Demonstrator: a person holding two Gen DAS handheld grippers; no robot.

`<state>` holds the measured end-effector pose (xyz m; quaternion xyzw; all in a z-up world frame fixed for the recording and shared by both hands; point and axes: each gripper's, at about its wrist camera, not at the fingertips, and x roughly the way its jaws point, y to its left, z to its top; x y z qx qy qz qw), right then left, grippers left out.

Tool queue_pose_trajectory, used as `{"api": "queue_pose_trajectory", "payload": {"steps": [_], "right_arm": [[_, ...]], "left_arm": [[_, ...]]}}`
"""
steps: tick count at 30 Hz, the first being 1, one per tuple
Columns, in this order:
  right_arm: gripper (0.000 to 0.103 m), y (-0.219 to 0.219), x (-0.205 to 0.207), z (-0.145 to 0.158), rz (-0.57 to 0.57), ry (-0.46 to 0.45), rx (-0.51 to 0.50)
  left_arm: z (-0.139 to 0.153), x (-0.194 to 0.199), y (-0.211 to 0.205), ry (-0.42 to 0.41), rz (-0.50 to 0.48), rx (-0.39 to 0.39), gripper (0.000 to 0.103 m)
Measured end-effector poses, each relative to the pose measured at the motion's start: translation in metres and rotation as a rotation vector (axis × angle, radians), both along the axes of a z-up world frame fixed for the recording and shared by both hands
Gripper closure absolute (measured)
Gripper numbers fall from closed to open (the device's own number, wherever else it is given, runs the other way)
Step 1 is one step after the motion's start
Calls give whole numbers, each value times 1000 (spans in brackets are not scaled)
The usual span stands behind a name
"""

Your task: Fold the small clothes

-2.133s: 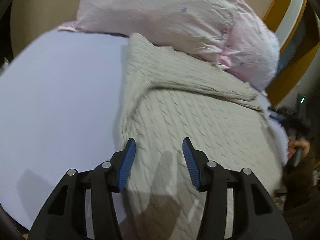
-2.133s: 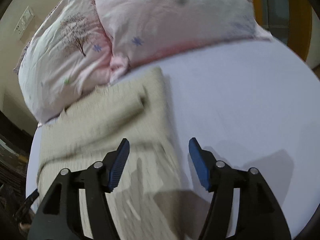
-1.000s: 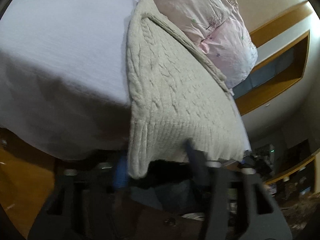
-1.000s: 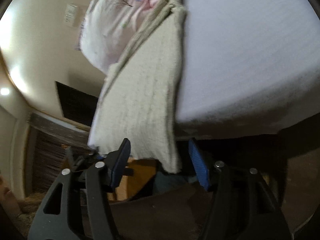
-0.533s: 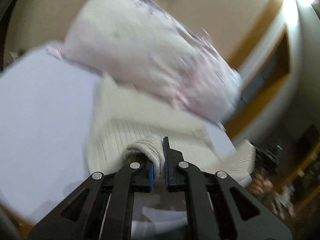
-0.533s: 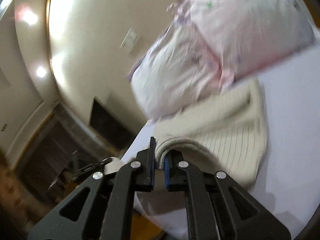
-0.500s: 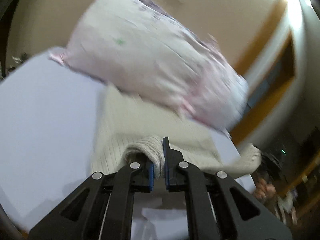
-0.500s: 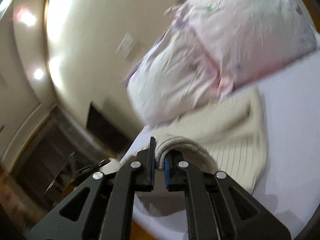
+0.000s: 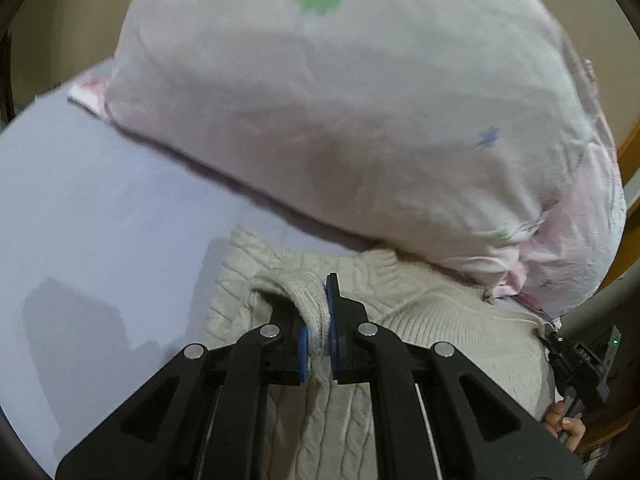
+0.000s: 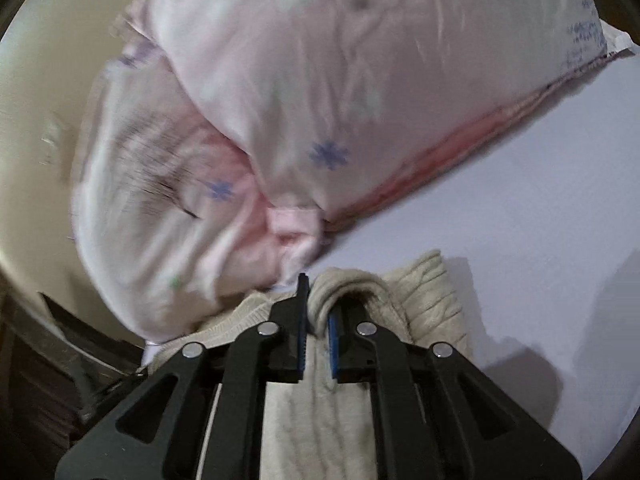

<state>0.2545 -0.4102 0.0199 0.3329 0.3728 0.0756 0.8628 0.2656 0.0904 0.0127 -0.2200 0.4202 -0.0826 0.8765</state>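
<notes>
Cream cable-knit sweater (image 9: 440,320) lies on your lavender bedsheet (image 9: 100,220), far end against the pink floral pillows (image 9: 340,120); your left gripper (image 9: 316,332) and right gripper (image 10: 316,320) each pinch its lifted hem, directly above that far end.

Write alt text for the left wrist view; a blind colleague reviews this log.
The left tool is shut on a rolled edge of the cream knit sweater, which lies on a lavender sheet. A pale floral pillow sits just beyond.
</notes>
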Motion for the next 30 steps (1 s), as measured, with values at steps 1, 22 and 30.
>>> {"api": "queue_pose_trajectory", "payload": {"steps": [1,22,30], "right_arm": [[72,2,2,-2,3,18,-13],[6,-14,-46,6,10,-166,55],[6,-22,-55,21,40,-243,104]], "left_arm": [[-1,0,2,6,-1,-8,93],[-17,-75,33,68,-52,-119,56],[12,-82,14,5,-79,-453,88]]}}
